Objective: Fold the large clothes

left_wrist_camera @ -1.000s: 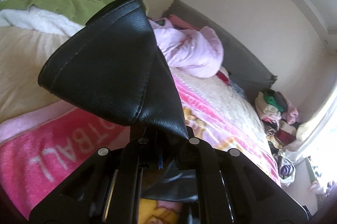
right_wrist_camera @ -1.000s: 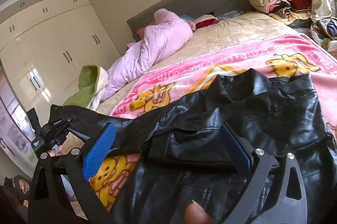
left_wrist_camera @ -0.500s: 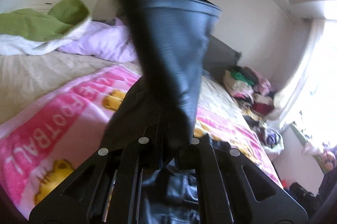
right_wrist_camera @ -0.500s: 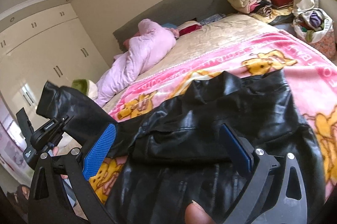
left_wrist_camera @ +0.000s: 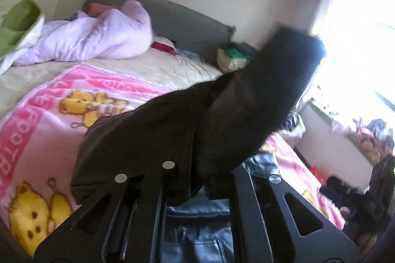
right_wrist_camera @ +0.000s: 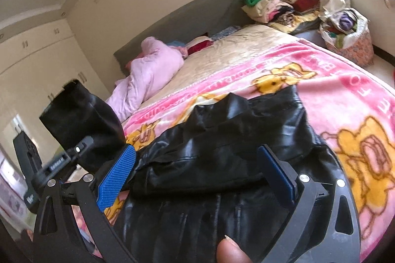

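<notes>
The black leather jacket (right_wrist_camera: 222, 159) is lying spread on the pink blanket (right_wrist_camera: 345, 80) on the bed. The left gripper (left_wrist_camera: 190, 164) is pinching one sleeve (left_wrist_camera: 259, 99) between its pressed-together fingers and holding it up in the air. The right gripper (right_wrist_camera: 197, 169) is hanging just above the jacket's body with its blue fingers (right_wrist_camera: 116, 174) spread wide, gripping nothing. The jacket looks thick, heavy and a bit slippery, so it may slide. Taking hold at the cuff or a seam looks safest.
</notes>
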`<action>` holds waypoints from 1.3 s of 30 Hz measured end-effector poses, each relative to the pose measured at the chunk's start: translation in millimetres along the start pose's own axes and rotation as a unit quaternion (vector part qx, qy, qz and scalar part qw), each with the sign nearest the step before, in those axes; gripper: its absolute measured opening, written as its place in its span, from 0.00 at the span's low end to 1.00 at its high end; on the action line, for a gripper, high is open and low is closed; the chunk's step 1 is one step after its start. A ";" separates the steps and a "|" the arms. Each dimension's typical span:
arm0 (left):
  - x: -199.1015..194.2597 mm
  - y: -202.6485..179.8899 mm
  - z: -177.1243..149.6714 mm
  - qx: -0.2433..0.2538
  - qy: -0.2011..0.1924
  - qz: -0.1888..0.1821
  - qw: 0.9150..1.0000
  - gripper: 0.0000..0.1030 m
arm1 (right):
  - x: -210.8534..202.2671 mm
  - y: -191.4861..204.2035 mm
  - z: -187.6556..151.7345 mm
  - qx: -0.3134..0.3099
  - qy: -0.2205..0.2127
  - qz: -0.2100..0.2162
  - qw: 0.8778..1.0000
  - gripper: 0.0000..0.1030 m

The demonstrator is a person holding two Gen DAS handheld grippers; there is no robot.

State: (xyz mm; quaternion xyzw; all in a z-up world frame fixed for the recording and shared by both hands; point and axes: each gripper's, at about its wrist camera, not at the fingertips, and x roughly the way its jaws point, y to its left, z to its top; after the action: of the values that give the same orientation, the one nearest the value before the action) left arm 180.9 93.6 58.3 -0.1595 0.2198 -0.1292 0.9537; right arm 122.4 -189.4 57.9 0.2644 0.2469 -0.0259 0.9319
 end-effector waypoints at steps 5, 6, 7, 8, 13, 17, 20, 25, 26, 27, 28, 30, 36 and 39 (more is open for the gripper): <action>23.2 -20.2 -16.7 0.034 0.040 -0.015 0.998 0.01 | -8.3 -22.7 1.0 0.022 -0.008 -0.019 1.000 0.94; 29.8 -24.8 -21.9 0.040 0.055 -0.018 0.998 0.01 | -9.8 -28.1 0.8 0.029 -0.009 -0.022 0.999 0.94; 34.8 -29.2 -26.3 0.047 0.066 -0.018 0.997 0.01 | -10.5 -32.8 0.7 0.034 -0.008 -0.024 0.999 0.94; 40.3 -33.4 -31.2 0.058 0.080 -0.020 0.995 0.01 | -11.2 -37.6 0.1 0.040 -0.008 -0.027 0.999 0.94; 62.9 -48.4 -56.6 0.102 0.130 -0.011 0.986 0.01 | -11.3 -54.0 -5.4 0.055 -0.001 -0.037 0.998 0.93; 78.2 -57.3 -76.2 0.120 0.169 -0.011 0.978 0.04 | -1.4 -61.2 -8.1 0.076 0.027 -0.011 0.997 0.93; 88.1 -63.4 -92.9 0.149 0.198 0.003 0.969 0.08 | 14.3 -65.3 -11.8 0.099 0.063 0.011 0.993 0.93; 96.7 -68.6 -112.3 0.178 0.244 0.002 0.953 0.42 | 40.2 -66.2 -18.8 0.121 0.114 0.025 0.986 0.93; 96.0 -70.1 -114.3 0.183 0.250 0.001 0.951 0.48 | 45.5 -65.7 -20.7 0.126 0.125 0.030 0.984 0.93; 94.0 -73.8 -117.3 0.198 0.251 0.010 0.948 0.55 | 50.6 -65.7 -22.6 0.133 0.136 0.037 0.981 0.92; 92.9 -75.5 -119.2 0.208 0.252 0.015 0.945 0.63 | 56.7 -65.0 -24.6 0.141 0.148 0.046 0.978 0.87; 89.3 -77.5 -121.0 0.215 0.255 0.018 0.942 0.88 | 69.6 -61.1 -28.3 0.148 0.174 0.057 0.972 0.80; 77.2 -76.8 -113.9 0.208 0.276 -0.015 0.938 0.91 | 96.9 -51.4 -32.9 0.180 0.221 0.090 0.954 0.70; 69.4 -76.2 -109.8 0.214 0.271 -0.016 0.938 0.91 | 108.5 -53.1 -38.3 0.198 0.242 0.097 0.945 0.66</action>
State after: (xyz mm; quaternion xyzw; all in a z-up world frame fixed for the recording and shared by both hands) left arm 177.2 -25.3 -34.0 0.0857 0.4346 -0.2271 0.8673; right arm 190.9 -206.7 -47.3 0.4649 0.4279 0.0809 0.7708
